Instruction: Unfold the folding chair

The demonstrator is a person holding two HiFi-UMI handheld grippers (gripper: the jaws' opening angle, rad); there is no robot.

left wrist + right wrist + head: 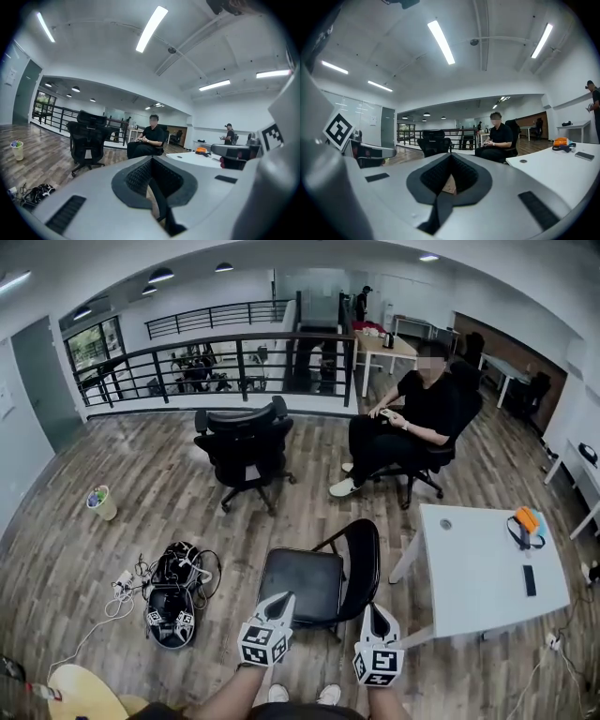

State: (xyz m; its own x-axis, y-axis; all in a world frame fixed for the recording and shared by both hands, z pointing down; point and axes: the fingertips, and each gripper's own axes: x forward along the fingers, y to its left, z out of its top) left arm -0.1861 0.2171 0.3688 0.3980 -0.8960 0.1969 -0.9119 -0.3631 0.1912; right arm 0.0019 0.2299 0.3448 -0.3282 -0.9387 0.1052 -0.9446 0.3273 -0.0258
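Observation:
The black folding chair [317,579] stands on the wood floor just ahead of me, with its seat flat and its backrest [365,557] upright on the right side. My left gripper [284,600] hovers by the seat's near edge, jaws shut and empty. To the right, my right gripper [377,610] is beside the backrest's lower end, also shut with nothing in it. In the left gripper view the left gripper [151,160] points level across the room with its pads together. In the right gripper view the right gripper [451,157] does the same. The chair shows in neither gripper view.
A white table [473,582] stands close on the right. A black office chair [246,448] and a seated person [417,418] are further ahead. Cables and a black bag [174,594] lie on the floor at left, near a small bin [101,502]. A railing [216,360] closes the far side.

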